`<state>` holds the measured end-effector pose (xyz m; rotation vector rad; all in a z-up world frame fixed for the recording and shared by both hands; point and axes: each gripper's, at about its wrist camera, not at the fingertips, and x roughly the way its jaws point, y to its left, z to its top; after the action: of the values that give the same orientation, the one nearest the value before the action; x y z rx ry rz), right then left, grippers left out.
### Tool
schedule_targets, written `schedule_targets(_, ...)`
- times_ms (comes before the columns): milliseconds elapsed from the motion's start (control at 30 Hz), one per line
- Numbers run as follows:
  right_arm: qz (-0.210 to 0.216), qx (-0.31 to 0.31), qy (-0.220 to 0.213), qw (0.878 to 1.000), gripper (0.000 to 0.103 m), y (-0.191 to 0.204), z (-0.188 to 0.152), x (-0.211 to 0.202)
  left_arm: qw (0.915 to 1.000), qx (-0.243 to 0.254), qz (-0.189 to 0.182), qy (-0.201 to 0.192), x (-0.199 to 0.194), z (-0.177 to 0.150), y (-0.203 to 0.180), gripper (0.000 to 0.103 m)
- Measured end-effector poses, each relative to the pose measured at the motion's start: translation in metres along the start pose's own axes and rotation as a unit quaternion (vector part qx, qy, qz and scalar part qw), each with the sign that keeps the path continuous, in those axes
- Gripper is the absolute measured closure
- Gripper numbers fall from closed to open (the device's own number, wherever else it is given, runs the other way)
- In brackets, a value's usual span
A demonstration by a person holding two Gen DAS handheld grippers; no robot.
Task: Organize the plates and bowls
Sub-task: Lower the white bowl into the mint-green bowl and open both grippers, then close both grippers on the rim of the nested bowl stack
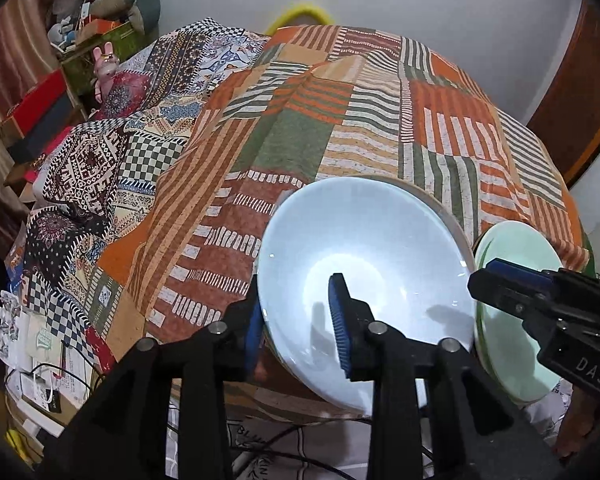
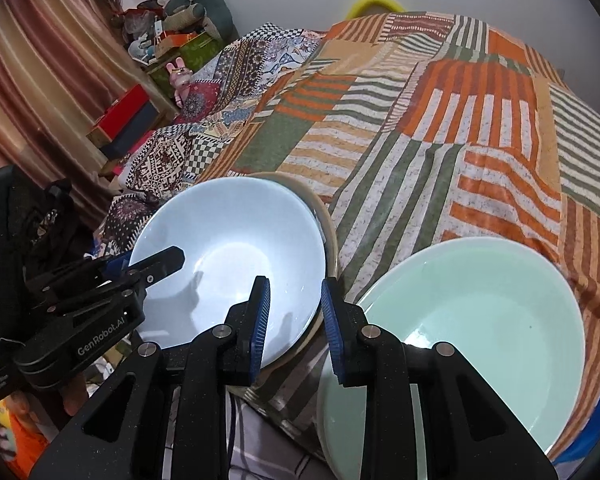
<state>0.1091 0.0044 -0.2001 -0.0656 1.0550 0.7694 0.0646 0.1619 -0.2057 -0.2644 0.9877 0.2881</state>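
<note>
The left gripper [image 1: 298, 326] straddles the near-left rim of the blue bowl [image 1: 364, 276], 1 finger inside the bowl and 1 outside, the rim in the gap between them; the gap looks too wide for a firm pinch, so whether the pads press the rim cannot be told. The blue bowl sits nested in a beige bowl [image 2: 328, 224] on the bed [image 1: 300, 120], near its front edge. The right gripper [image 2: 294, 326] hangs with its fingers parted and nothing between them, the blue bowl's right rim at its left finger and the green bowl [image 2: 480, 320] just past its right finger, beside the stack. Judged from this, the left gripper is the nearer to a lift of the blue bowl; the right gripper stands between the 2 bowls, free for either.
</note>
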Motion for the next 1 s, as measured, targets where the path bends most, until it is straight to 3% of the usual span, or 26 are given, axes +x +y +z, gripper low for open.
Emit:
schedule_targets(133,0.0,-0.001,-0.003,1.0,0.077,0.0,-0.001,-0.004,0.9997,-0.015,-0.017,-0.002,-0.005,0.002,0.006,0.071)
schedule_targets(233,0.001,0.002,-0.009,1.0,0.068,-0.002,-0.002,-0.007,0.9994,-0.018,-0.02,-0.021,-0.017,0.005,0.007,0.067)
schedule_targets(467,0.0,0.009,-0.013,1.0,0.066,-0.006,0.0,-0.012,0.9974,-0.026,-0.023,-0.063,-0.041,0.01,0.015,0.058)
schedule_targets(633,-0.004,0.007,-0.013,1.0,0.058,-0.007,0.004,-0.01,0.9978,-0.046,-0.025,-0.042,-0.026,0.004,0.029,0.056)
schedule_targets(1000,-0.006,0.007,0.02,1.0,0.058,-0.008,0.009,0.016,0.9952,-0.072,-0.065,0.013,0.013,-0.015,0.042,0.056)
